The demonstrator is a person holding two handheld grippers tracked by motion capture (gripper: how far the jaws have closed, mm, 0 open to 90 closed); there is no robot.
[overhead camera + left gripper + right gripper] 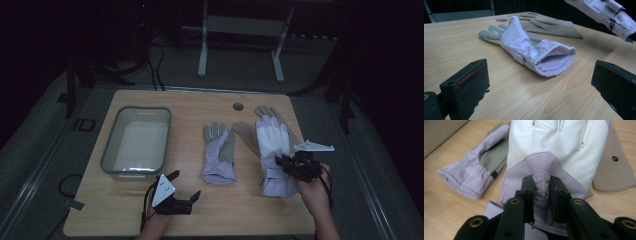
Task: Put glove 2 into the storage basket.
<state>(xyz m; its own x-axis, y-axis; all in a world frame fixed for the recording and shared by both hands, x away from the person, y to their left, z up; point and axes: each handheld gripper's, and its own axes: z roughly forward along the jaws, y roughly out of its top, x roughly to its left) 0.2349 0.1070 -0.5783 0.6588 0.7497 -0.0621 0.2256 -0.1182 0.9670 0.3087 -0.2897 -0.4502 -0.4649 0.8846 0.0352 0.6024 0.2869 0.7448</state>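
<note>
A white-and-lavender glove [272, 142] hangs at the table's right, its cuff end lifted off the wood. My right gripper [295, 165] is shut on it, pinching a fold with a snowflake badge [541, 191] between the jaws. Under it lies a flat beige glove [244, 131]. A lavender-and-grey glove [219, 155] rests in the middle, cuff toward me. My left gripper [186, 185] sits near the front edge, open and holding nothing. In the left gripper view its jaws frame the middle glove's open cuff [554, 58], and the lifted glove [606, 15] hangs at the top right.
A grey plastic bin [138, 108] stands on the left half of the wooden table [240, 212]. A round cable hole [238, 106] sits near the far edge. Beyond the table are a white frame's legs [202, 55] and cables on the floor.
</note>
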